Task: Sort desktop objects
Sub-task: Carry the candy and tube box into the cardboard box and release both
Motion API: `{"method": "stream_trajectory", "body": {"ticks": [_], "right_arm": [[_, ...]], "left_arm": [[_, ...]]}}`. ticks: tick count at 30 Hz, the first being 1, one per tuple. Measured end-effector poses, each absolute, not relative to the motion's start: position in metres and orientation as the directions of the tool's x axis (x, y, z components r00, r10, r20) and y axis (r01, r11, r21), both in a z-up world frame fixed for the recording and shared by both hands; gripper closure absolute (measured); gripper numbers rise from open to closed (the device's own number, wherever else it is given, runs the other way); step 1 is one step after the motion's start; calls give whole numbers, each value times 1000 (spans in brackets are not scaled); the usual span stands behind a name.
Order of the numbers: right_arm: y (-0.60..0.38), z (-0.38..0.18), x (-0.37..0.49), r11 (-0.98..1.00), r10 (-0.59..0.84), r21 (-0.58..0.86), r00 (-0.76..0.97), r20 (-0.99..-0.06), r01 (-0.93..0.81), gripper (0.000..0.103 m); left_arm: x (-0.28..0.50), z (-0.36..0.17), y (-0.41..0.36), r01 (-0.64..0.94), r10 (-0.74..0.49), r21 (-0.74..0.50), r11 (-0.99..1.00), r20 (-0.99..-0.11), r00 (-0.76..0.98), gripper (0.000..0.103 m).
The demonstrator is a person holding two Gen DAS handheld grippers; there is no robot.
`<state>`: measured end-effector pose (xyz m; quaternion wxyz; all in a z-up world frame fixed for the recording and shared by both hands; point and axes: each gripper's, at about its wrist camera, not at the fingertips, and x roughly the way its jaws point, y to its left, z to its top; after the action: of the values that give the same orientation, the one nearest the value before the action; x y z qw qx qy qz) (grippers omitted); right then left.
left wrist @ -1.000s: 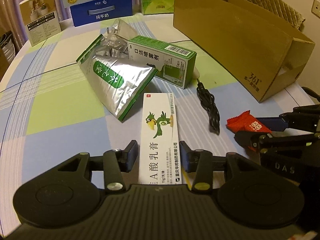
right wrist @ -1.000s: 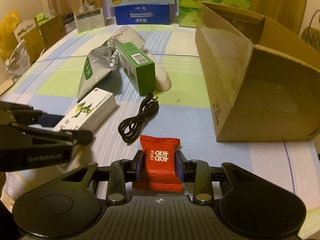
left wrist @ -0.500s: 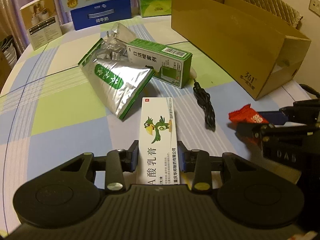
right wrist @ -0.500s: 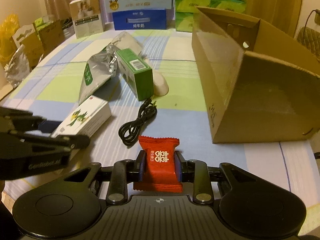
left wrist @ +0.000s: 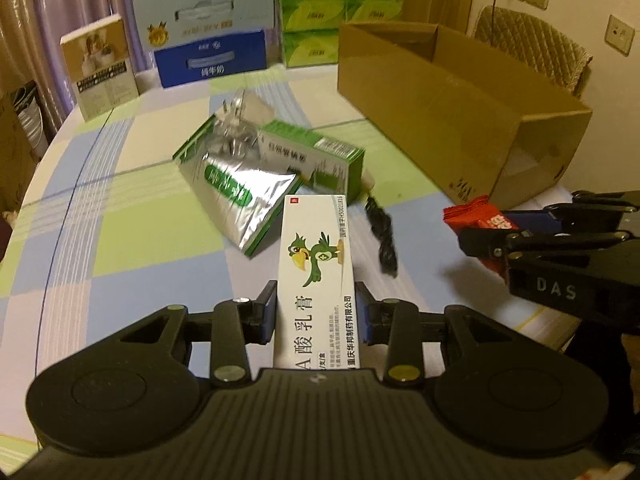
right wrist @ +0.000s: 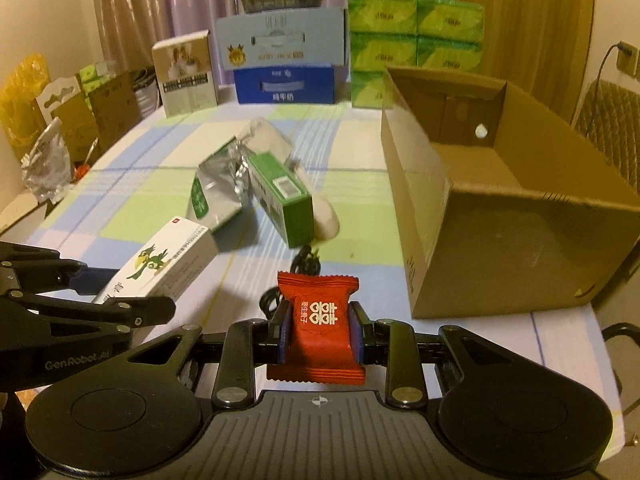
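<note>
1. On the checked tablecloth [left wrist: 120,240], unsorted: foil pouch [left wrist: 236,184], green carton [left wrist: 320,160], black cable [left wrist: 382,236], pale oblong item [right wrist: 324,216] behind the carton.
2. Left gripper [left wrist: 316,316]: fingers pinching a white ointment box [left wrist: 318,264] by its long sides, raised off the cloth.
3. Right gripper [right wrist: 320,332]: fingers pinching a red candy packet [right wrist: 320,320], likewise raised.
4. Cardboard box [right wrist: 500,216]: open-topped, at right; likely destination.
5. Progress, as judged: early; two items in hand, none seen delivered, four left.
6. Right view only: box interior, visible part bare; pale item.
7. Left view only: printed top of the ointment box.
</note>
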<state>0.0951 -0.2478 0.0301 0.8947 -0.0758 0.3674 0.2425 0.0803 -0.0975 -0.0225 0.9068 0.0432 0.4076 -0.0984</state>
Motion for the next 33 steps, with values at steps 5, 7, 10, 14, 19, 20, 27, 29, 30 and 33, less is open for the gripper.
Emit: {"method": "stream_trajectory", "body": {"ticks": [5, 7, 10, 14, 19, 20, 27, 29, 30, 33], "right_arm": [[-252, 41, 93, 873, 380, 39, 628, -679, -486, 77], [-255, 44, 92, 875, 380, 39, 634, -674, -483, 77], [-261, 48, 89, 878, 378, 38, 642, -668, -477, 77], [-269, 55, 87, 885, 373, 40, 657, -655, -463, 77], [-283, 70, 89, 900, 362, 42, 691, -625, -434, 77], [-288, 75, 91, 904, 358, 41, 701, -616, -426, 77], [-324, 106, 115, 932, 319, 40, 764, -562, -360, 77], [-333, 114, 126, 938, 304, 29, 780, -547, -345, 77], [-338, 118, 132, 941, 297, 24, 787, -540, -339, 77], [-350, 128, 153, 948, 280, 16, 805, -523, -319, 77]], "left_arm": [[77, -10, -104, 225, -158, -7, 974, -734, 660, 70], [77, -7, -106, 226, -162, -11, 974, -732, 661, 70], [75, -3, -109, 230, -162, -7, 973, -730, 664, 70], [73, 3, -113, 237, -169, -8, 972, -724, 668, 70], [74, 16, -121, 253, -190, -16, 967, -708, 680, 70], [75, 19, -124, 258, -195, -17, 966, -703, 684, 70], [99, 42, -160, 318, -254, -29, 948, -672, 695, 70], [108, 48, -173, 339, -275, -34, 940, -666, 694, 70], [114, 52, -181, 351, -288, -39, 935, -661, 693, 70], [129, 60, -202, 379, -318, -51, 924, -653, 688, 70]]}}
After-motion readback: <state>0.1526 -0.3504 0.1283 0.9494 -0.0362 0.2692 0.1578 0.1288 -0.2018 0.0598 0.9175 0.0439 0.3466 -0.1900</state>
